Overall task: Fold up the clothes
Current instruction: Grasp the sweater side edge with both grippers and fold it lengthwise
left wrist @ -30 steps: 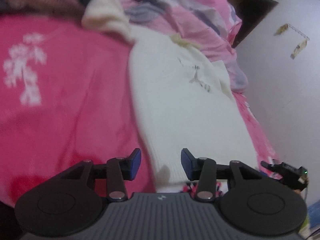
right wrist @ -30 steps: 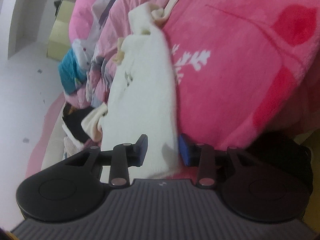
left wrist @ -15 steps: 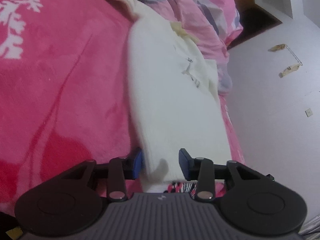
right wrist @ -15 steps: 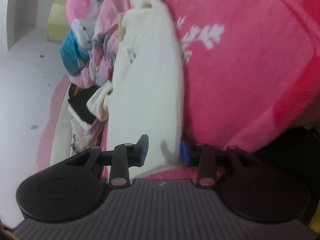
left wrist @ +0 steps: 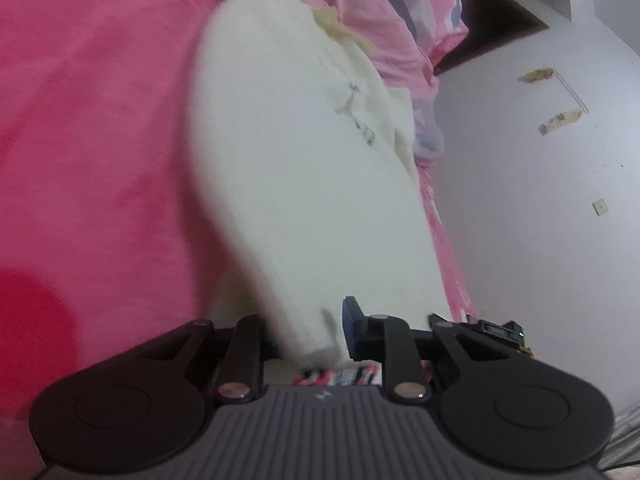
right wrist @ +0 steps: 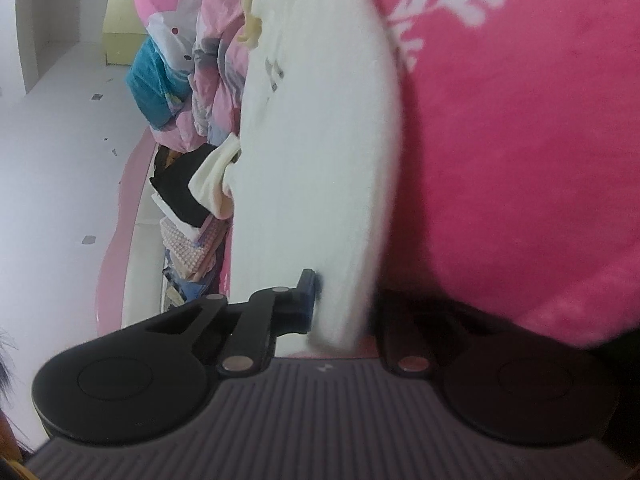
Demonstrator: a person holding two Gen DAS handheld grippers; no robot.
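A long white knitted garment point(left wrist: 304, 184) lies stretched over a bright pink fleece blanket point(left wrist: 92, 152). Its near hem sits between the pads of my left gripper point(left wrist: 310, 334), which is shut on it; the left pad is hidden behind the cloth. In the right wrist view the same white garment point(right wrist: 320, 152) runs away from my right gripper point(right wrist: 340, 310), also shut on its hem, with the right finger buried under the fabric. A small grey print marks the garment's chest point(left wrist: 354, 114).
A crumpled pink and grey quilt point(left wrist: 392, 28) lies beyond the garment. Piled clothes point(right wrist: 188, 208) and a teal item point(right wrist: 150, 76) sit at the bed's edge. White wall point(left wrist: 540, 200) rises to the right of the bed. A white leaf pattern point(right wrist: 444, 12) decorates the blanket.
Both grippers closed from open onto the garment's near hem. Both views have drawn nearer the garment, which now fills more of each frame.
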